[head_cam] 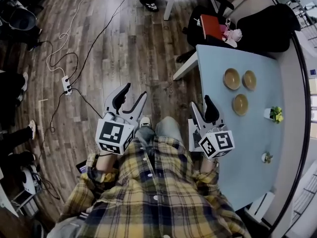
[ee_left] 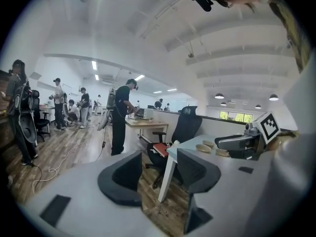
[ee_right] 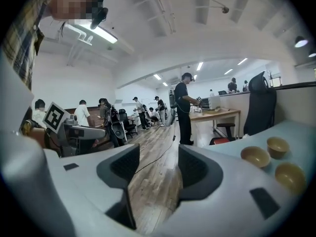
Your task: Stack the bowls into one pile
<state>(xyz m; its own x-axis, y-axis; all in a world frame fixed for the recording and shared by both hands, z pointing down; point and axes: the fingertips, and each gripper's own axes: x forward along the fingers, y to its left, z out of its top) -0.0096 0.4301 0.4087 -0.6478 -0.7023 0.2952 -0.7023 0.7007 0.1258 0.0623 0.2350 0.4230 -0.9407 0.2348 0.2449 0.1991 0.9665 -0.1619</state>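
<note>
Wooden bowls (head_cam: 240, 104) sit unstacked, close together on the blue counter (head_cam: 255, 152), my left claw (head_cam: 136, 89) and right claw (head_cam: 200, 101) both released, empty, over the floor (head_cam: 124, 43), so I'd reach in and pinch one rim squarely.

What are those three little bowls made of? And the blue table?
The three bowls look like wood or bamboo: tan-brown and matte, though tinted plastic is possible. The table top looks like painted or laminated board, smooth and evenly pale blue, on a white leg.
</note>
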